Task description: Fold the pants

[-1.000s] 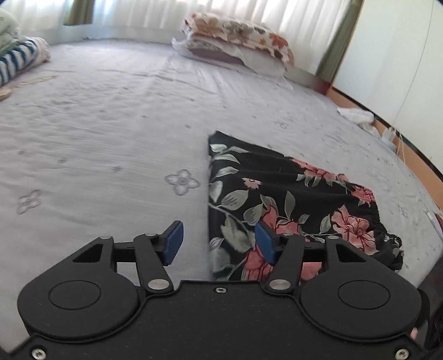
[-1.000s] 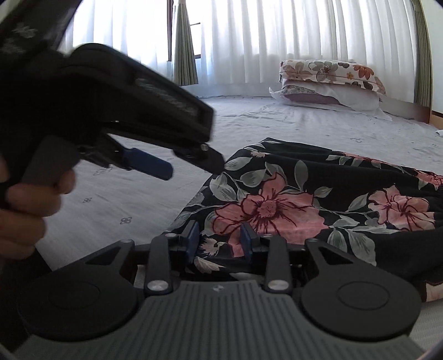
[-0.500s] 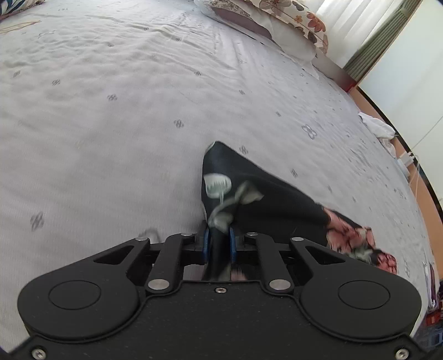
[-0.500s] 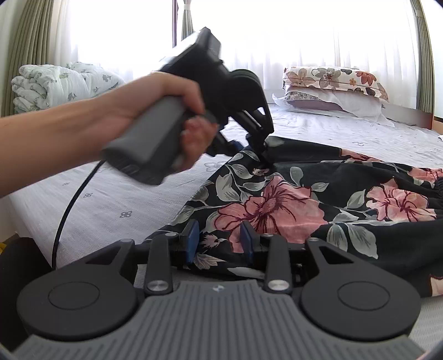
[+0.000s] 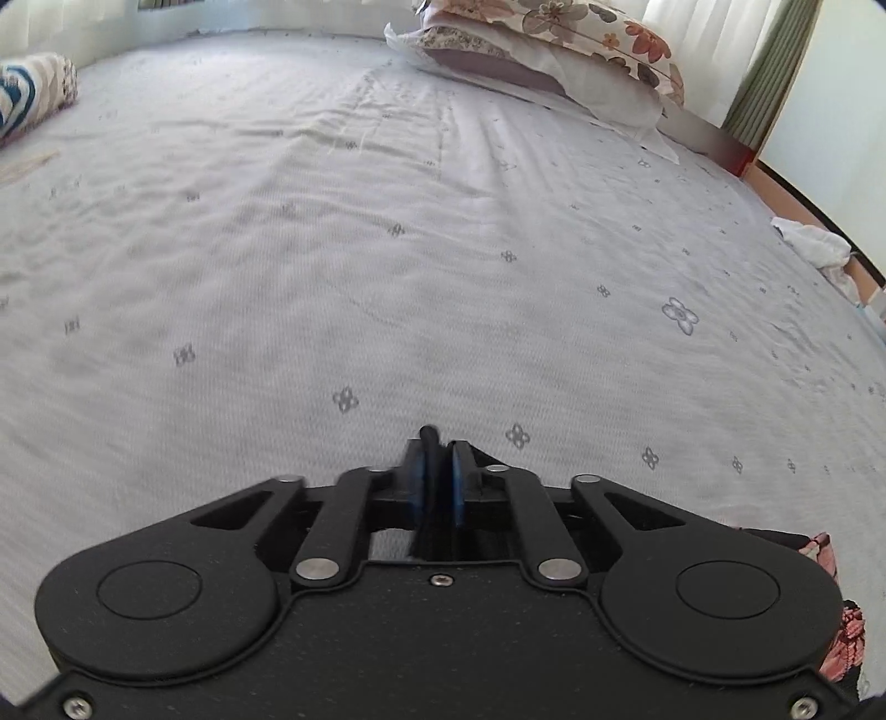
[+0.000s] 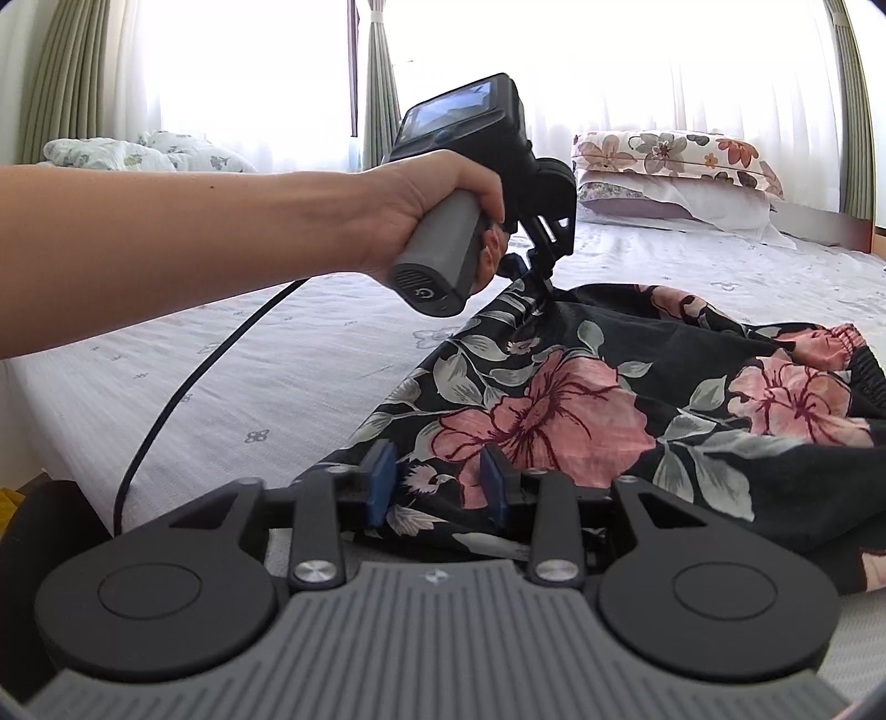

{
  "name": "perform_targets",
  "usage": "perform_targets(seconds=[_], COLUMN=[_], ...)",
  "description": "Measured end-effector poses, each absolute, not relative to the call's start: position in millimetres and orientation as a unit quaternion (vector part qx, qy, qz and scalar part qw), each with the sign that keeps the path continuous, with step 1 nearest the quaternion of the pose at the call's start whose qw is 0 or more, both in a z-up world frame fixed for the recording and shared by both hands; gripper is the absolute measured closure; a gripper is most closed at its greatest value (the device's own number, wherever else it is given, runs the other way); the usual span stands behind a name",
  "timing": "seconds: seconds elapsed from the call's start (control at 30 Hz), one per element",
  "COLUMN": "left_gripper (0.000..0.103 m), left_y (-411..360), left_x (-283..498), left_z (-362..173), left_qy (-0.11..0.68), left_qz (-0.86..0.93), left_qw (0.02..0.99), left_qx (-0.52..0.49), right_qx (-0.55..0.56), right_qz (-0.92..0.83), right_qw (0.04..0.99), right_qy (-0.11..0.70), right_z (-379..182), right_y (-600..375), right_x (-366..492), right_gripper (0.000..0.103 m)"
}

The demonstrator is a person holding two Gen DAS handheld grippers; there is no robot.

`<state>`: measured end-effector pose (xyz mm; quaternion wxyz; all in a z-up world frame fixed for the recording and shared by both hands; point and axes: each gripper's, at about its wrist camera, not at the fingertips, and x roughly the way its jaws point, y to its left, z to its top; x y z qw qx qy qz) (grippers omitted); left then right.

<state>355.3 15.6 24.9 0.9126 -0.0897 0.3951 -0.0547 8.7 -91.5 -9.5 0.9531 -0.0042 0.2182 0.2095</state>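
The black floral pants [image 6: 581, 410] lie on the grey bedsheet [image 6: 277, 376]. My left gripper [image 5: 434, 471] is shut on a far corner of the pants, with dark cloth pinched between its blue pads; in the right wrist view the left gripper [image 6: 540, 266] holds that corner lifted off the bed. A strip of the pants [image 5: 825, 554] shows at the lower right of the left wrist view. My right gripper [image 6: 437, 476] has its jaws partly apart around the near edge of the pants, and the cloth lies between the pads.
Stacked floral pillows [image 6: 675, 166] lie at the head of the bed, also in the left wrist view [image 5: 554, 50]. A folded quilt [image 6: 127, 155] sits by the curtains. A striped bundle [image 5: 27, 94] lies far left. White cloth [image 5: 814, 243] lies on the floor right of the bed.
My left gripper closed on the far corner of the pants and lifted it, moving away over the bed. The right gripper stayed at the near edge.
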Motion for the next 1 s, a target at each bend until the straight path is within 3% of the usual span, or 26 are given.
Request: perform_targets(seconds=[0.03,0.1,0.17,0.33,0.57,0.77,0.83,1.0], left_gripper=[0.084,0.068,0.057,0.046,0.020,0.009,0.008,0.004], left_y=[13,8,3,-10,-12,-1,8,40], left_x=[350,338,321,270,175,123,131,173], left_z=[30,42,52,70,72,64,67,65], left_qy=[0.386,0.367,0.347,0.313,0.293,0.283,0.293,0.315], left_qz=[-0.051,-0.045,-0.040,-0.042,-0.057,-0.086,-0.068,-0.055], left_qw=[0.918,0.928,0.936,0.948,0.955,0.955,0.954,0.943], left_qx=[-0.080,-0.057,-0.030,0.020,-0.002,-0.016,-0.020,-0.096], right_qx=[0.008,0.034,0.041,0.026,0.029,0.015,0.025,0.099], right_qz=[0.217,0.229,0.221,0.161,0.072,0.038,0.038,0.040], right_qw=[0.951,0.948,0.951,0.967,0.979,0.982,0.979,0.970], right_qy=[0.221,0.220,0.212,0.195,0.188,0.186,0.198,0.218], right_z=[-7,-2,2,15,31,41,50,56], right_y=[-95,-102,-110,-128,-179,-222,-246,-308], right_x=[9,6,1,-7,-14,-12,6,63], right_gripper=[0.041,0.031,0.030,0.024,0.017,0.008,0.001,0.000])
